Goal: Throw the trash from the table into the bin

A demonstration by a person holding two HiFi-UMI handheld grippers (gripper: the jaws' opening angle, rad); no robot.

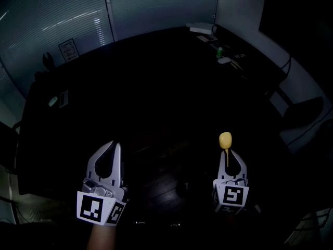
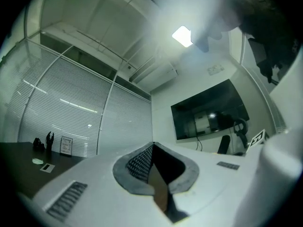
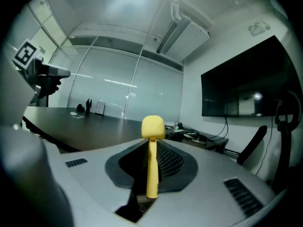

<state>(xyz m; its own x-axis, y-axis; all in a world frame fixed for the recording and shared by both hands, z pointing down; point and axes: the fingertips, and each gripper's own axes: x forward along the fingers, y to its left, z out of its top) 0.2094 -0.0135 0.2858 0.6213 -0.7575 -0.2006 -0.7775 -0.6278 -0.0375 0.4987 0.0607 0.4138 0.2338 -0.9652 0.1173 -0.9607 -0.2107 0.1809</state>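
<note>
**Right gripper** (image 1: pixel 227 151): the right gripper view shows the jaws clamped on the stem of a yellow stick (image 3: pixel 152 167). The stick stands upright, and its rounded head rises clear above the jaw tips. The head view confirms only the yellow head projecting beyond the tips. The grip on the stem cannot be read there.

**Left gripper** (image 1: pixel 111 149): the left gripper view shows the jaws together with nothing between them. The head view shows only a white wedge.

**Tabletop** (image 1: pixel 156 77): it is long and dark. The head view places both grippers at its near end, but is too dark to tell whether they are over it.

- A small framed sign (image 1: pixel 68 49) stands at its far left corner.
- Cables and small clutter (image 1: pixel 218 51) lie at its far right end.
- A chair (image 1: pixel 304 111) stands off its right side.

**Gripper views only:** a dark wall screen (image 3: pixel 246 79) hangs beyond the tabletop's right side, and a lit ceiling panel (image 2: pixel 182 36) sits above.
</note>
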